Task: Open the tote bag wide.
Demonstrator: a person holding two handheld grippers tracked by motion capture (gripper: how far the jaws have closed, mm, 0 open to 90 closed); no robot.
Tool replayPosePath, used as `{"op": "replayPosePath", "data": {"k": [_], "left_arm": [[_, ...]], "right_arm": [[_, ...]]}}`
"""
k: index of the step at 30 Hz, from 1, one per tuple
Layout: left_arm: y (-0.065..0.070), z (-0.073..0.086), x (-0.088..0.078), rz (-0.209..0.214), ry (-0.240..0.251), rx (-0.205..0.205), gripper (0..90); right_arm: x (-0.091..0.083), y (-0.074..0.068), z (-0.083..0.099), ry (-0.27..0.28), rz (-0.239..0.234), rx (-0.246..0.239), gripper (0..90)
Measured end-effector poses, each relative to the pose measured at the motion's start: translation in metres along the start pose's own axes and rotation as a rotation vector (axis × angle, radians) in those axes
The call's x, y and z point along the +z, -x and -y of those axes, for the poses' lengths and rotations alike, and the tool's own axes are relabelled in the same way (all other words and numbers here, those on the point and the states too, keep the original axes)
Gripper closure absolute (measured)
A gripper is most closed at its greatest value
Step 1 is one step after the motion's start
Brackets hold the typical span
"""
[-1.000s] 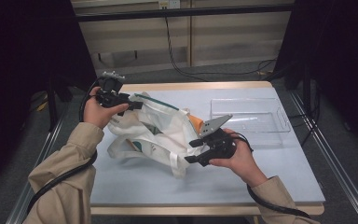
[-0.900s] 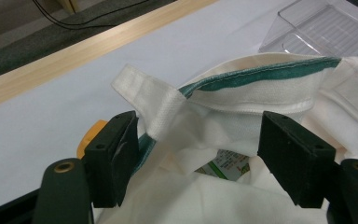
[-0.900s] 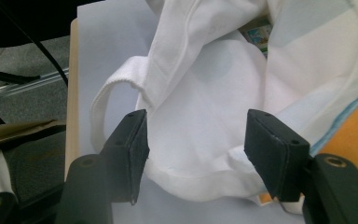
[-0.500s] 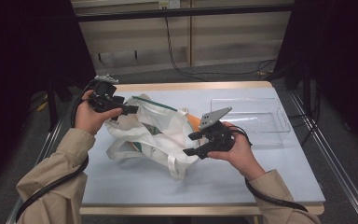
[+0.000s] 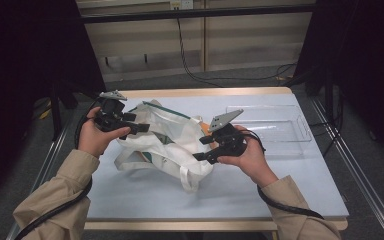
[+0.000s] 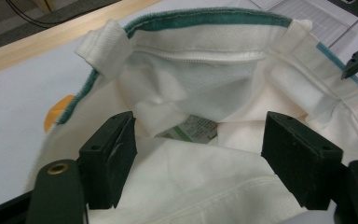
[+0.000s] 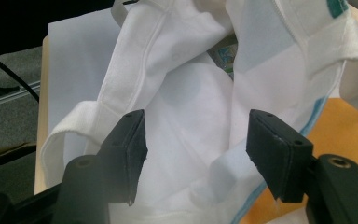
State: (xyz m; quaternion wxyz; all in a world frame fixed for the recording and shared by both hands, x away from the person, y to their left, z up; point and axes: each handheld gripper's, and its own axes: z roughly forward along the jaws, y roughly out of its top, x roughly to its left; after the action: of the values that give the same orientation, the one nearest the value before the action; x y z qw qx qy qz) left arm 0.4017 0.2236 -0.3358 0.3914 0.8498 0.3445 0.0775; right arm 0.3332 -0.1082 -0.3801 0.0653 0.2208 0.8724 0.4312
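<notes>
Left hand-held gripper [image 5: 130,125] lower — label [image 6: 195,129] unreadable

A pale blue table [image 5: 145,200] with a light wooden edge stands on a grey floor [image 5: 230,80]. Behind it runs a beige panelled wall [image 5: 145,40], crossed by a dark horizontal bar [image 5: 200,12]. Black cables [image 5: 200,75] trail over the floor. Both sides lie in deep shadow.

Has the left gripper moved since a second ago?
Yes. In the high view the left gripper has shifted slightly left, toward the table's left edge, its jaws open at the white tote bag.
</notes>
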Motion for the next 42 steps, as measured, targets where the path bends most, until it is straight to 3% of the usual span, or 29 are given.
{"op": "replayPosePath", "data": {"k": [15,23,31,42], "left_arm": [[0.007,0.015,0.021,0.043,-0.033,-0.020,26.2],[0.012,0.020,0.034,0.054,-0.078,-0.012,26.0],[0.016,0.022,0.044,0.078,-0.071,-0.017,29.8],[0.016,0.028,0.054,0.061,-0.098,-0.021,27.7]], "right_arm": [[-0.001,0.007,-0.015,0.019,0.041,0.004,37.5],[-0.006,0.017,-0.016,0.027,0.072,0.022,37.4],[-0.008,0.021,-0.017,0.039,0.081,0.020,43.3],[0.000,0.030,-0.020,0.042,0.125,0.048,44.3]]}}
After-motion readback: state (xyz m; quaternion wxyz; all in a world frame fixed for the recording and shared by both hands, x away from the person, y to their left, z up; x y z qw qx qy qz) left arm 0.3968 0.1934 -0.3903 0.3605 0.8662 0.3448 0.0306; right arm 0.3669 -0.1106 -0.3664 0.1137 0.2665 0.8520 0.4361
